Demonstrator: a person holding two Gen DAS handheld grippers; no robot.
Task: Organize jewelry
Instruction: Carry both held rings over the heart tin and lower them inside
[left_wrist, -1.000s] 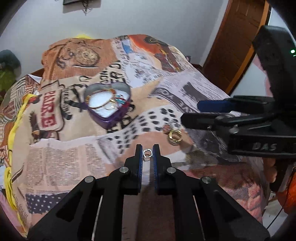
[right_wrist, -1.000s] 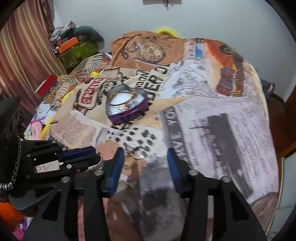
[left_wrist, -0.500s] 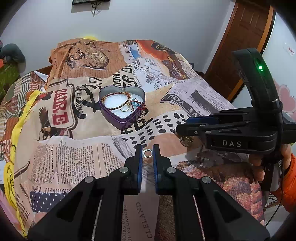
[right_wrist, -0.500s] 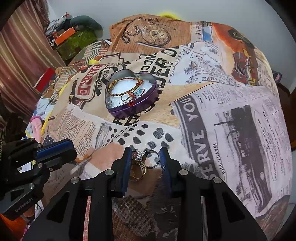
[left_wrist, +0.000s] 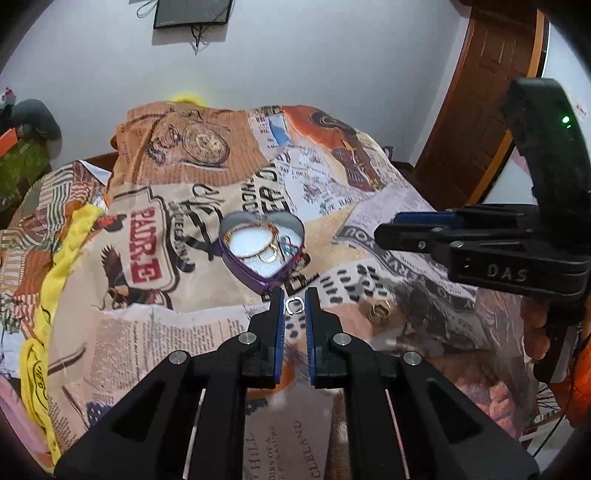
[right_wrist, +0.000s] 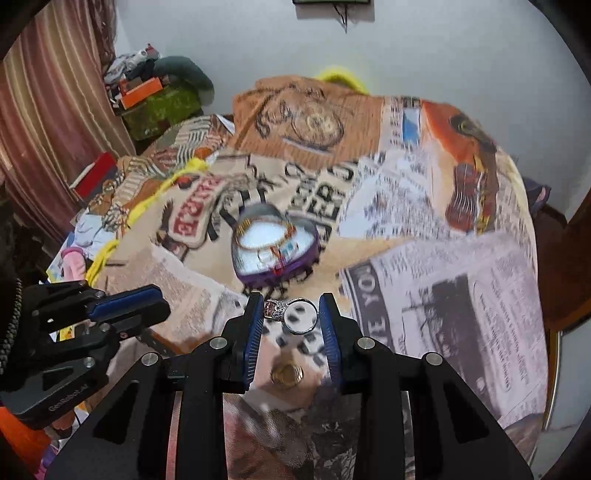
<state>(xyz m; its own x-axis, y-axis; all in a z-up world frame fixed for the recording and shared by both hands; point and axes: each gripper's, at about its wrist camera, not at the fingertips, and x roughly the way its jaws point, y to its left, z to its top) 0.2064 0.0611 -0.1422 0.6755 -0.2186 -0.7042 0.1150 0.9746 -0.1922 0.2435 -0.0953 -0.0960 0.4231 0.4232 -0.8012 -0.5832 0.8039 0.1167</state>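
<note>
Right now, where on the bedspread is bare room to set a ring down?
Free: the printed bedspread left of the heart tin, and the wide newspaper-print patch to its right. Crowded: the tin's inside, already holding bangles, and around the gold ring.

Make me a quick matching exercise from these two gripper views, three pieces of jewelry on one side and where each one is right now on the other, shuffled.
Things:
1. small silver ring
2. stone-set silver ring
3. gold ring

Places:
A. lying on the printed blanket
B. pinched in the left gripper
C. clamped in the right gripper

Pairs: 1-B, 2-C, 3-A
</note>
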